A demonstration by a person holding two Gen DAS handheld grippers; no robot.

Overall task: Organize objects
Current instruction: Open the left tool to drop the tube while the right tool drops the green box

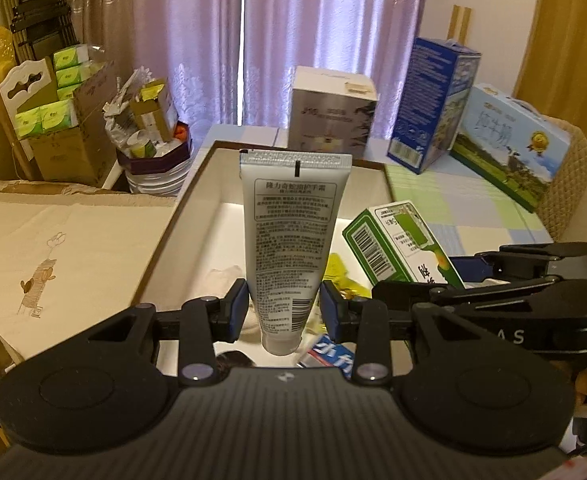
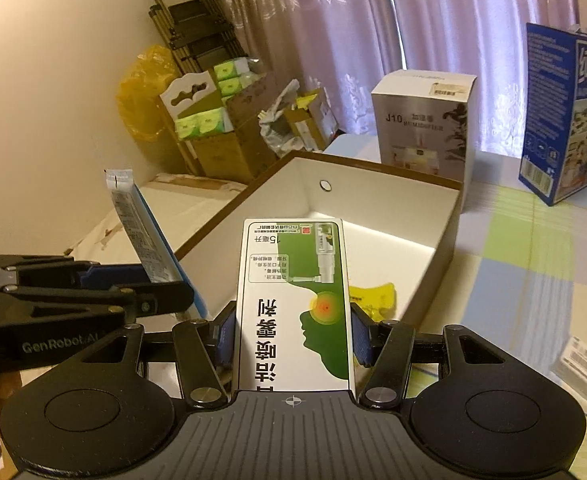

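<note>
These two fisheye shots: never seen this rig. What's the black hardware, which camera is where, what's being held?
There is no robot arm here. A person holds a two-finger gripper in each hand, and a fisheye camera on each one looks forward along its fingers. The black ribbed body at the bottom of each picture is the gripper itself.

In the left wrist view, the left gripper is shut on a grey tube, crimped end up. The right gripper comes in from the right edge, carrying a green box.

In the right wrist view, the right gripper is shut on that green box, its print upside down. The left gripper and tube show at the left.

Ahead of both lies an open carton with white inner walls, on a checked cloth. Larger cartons stand behind it.
</note>
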